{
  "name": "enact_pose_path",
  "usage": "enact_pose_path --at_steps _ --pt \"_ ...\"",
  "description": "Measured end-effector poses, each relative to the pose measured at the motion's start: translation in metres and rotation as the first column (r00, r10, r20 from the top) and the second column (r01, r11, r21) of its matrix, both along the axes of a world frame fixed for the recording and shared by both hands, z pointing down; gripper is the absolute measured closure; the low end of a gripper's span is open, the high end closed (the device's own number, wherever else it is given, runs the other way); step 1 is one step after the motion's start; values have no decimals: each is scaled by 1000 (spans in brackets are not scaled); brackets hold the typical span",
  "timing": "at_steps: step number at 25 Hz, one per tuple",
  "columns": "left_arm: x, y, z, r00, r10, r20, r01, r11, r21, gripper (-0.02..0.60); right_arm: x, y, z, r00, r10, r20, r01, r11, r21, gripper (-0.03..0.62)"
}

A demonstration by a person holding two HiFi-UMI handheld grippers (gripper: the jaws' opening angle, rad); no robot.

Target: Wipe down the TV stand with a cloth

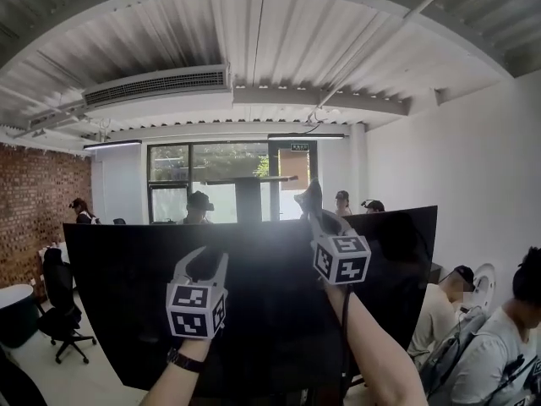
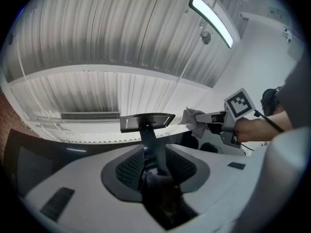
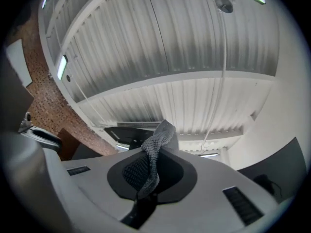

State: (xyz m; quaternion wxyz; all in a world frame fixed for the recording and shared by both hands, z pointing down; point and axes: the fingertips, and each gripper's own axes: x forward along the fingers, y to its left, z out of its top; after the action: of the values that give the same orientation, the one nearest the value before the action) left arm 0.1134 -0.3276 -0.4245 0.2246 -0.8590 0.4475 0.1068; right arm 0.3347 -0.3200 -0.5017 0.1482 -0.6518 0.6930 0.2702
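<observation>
A large black TV screen (image 1: 118,311) fills the lower half of the head view; the stand under it is out of sight. My right gripper (image 1: 311,208) is raised to the screen's top edge, shut on a grey knitted cloth (image 1: 310,194). In the right gripper view the cloth (image 3: 154,152) hangs pinched between the jaws. My left gripper (image 1: 204,266) is held up in front of the screen, open, with nothing in it. The left gripper view shows the right gripper (image 2: 212,118) and the cloth (image 2: 193,119) off to its right.
Several people sit or stand behind and to the right of the screen, one close at the lower right (image 1: 507,345). A black office chair (image 1: 59,303) stands at the left by a brick wall (image 1: 34,201). A black raised tabletop (image 1: 250,181) shows behind the screen.
</observation>
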Motion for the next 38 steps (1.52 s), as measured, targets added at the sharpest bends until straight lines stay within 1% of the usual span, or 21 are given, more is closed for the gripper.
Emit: enact_pose_path --at_steps 2,3,5,7,9,11,14,17,20,21,22,24,25,26,28,29,31,33,35,36,38 --pt "2 16 29 1000 1 -9 -1 1000 1 428 -35 29 40 997 -70 -35 71 997 26 570" --pt "-2 21 54 1000 -5 -10 5 1000 -5 428 -55 36 72 994 -107 -33 108 994 24 570" --pt "-14 27 120 999 -37 -1 37 999 -37 428 -88 38 159 984 -181 8 181 983 -28 570" --pt "-20 31 187 996 -79 28 81 995 -66 428 -104 29 247 974 -220 56 225 968 -108 570" --pt "-18 25 233 993 -100 59 106 990 -93 428 -107 13 311 971 -224 83 235 955 -178 571" --pt "-27 14 286 991 -109 80 121 979 -162 428 -120 -3 370 969 -224 106 244 937 -251 570" --pt "-50 3 389 988 -114 103 137 955 -262 428 -148 -17 473 963 -235 132 268 897 -352 569" --pt "-66 -13 483 990 -116 85 138 935 -328 436 -167 -29 567 962 -242 129 274 871 -408 569" --pt "-83 -34 594 990 -125 66 141 920 -366 436 -199 -47 689 959 -271 87 280 843 -460 569" --pt "-84 -43 632 991 -124 58 137 920 -366 436 -203 -60 728 961 -269 68 269 842 -467 569" --pt "-83 -52 666 991 -120 53 131 923 -361 436 -202 -78 760 965 -256 53 251 849 -466 569" --pt "-84 -64 721 993 -109 52 120 933 -339 436 -193 -120 810 976 -213 35 205 866 -456 569" --pt "-92 -67 748 993 -109 52 121 937 -327 436 -193 -141 834 981 -193 29 185 869 -459 569" --pt "-105 -68 775 992 -115 51 125 940 -316 436 -198 -158 860 983 -181 21 169 865 -472 569" --pt "-127 -70 824 990 -130 47 138 945 -298 436 -213 -181 916 984 -178 -11 147 843 -517 569" --pt "-132 -73 844 990 -132 48 141 947 -289 436 -217 -189 941 983 -183 -19 145 831 -537 569" --pt "-137 -77 878 989 -134 56 144 950 -275 436 -220 -195 985 980 -197 -4 160 811 -562 571" --pt "-142 -72 910 989 -144 45 151 950 -272 436 -228 -188 1025 975 -220 -4 178 799 -574 569" --pt "-147 -63 930 988 -149 35 153 953 -261 436 -236 -177 1044 971 -237 -18 186 806 -561 569" --pt "-147 -59 937 988 -148 35 152 956 -251 436 -235 -173 1045 971 -237 -18 189 817 -544 569" --pt "-143 -57 948 990 -138 36 143 960 -242 436 -221 -170 1031 978 -209 -7 179 854 -489 569"
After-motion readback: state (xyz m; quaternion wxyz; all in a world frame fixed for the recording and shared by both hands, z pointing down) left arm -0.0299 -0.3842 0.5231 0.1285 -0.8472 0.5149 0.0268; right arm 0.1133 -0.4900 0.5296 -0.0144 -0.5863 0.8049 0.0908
